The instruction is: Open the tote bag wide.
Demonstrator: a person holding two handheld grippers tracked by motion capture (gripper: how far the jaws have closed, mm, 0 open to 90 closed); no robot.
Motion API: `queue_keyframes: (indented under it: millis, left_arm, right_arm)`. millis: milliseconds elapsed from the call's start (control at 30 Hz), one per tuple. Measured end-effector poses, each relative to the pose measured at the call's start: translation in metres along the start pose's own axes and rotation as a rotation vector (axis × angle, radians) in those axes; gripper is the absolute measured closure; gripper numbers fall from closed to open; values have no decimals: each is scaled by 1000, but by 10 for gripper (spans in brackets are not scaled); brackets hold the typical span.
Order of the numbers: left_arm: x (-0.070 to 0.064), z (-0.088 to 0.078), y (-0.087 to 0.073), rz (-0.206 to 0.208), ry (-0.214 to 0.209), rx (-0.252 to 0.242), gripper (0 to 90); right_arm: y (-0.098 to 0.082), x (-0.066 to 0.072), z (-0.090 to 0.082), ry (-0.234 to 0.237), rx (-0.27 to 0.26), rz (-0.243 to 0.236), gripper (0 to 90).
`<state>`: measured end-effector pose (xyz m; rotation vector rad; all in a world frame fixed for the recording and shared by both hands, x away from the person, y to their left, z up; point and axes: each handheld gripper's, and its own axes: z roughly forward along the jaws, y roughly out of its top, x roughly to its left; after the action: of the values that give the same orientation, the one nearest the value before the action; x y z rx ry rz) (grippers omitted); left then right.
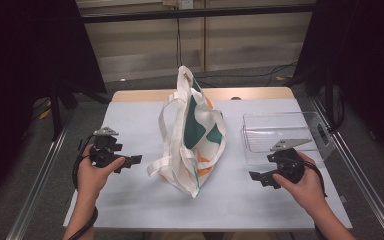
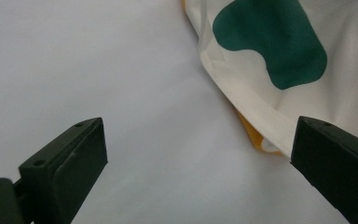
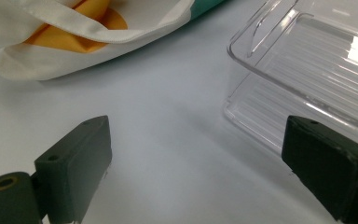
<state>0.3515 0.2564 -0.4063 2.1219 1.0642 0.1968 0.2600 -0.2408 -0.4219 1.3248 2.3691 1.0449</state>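
Note:
A white cloth tote bag (image 1: 192, 135) with green and orange patches lies in the middle of the table, its handles (image 1: 167, 117) raised. My left gripper (image 1: 130, 162) sits left of the bag, open and holding nothing, pointing toward it. The left gripper view has the bag's green patch (image 2: 272, 44) and its hem between the spread jaws. My right gripper (image 1: 257, 177) rests right of the bag, open and holding nothing. In the right gripper view the bag's mouth (image 3: 81, 28) with orange inside lies ahead at upper left.
A clear plastic bin (image 1: 282, 135) stands at the right of the table, just beyond my right gripper; its corner (image 3: 303, 70) fills the upper right of the right gripper view. A white sheet (image 1: 130, 200) covers the table. Metal rails run along both table sides.

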Motion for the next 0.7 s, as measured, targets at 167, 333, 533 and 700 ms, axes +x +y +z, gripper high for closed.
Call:
queue_keyframes:
  millis: [167, 333, 533, 700]
  left_arm:
    - [-1, 3, 9, 15, 5, 6, 33]
    - [-2, 5, 15, 21, -3, 8, 33]
    - [-3, 6, 19, 10, -1, -8, 33]
    - [-1, 5, 23, 21, 4, 0, 34]
  right_arm:
    - [6, -1, -1, 0, -5, -7, 82]
    - [12, -2, -4, 0, -4, -11, 82]
    - [22, -5, -10, -2, -14, -13, 83]
    - [28, -11, -10, -17, -19, -11, 83]
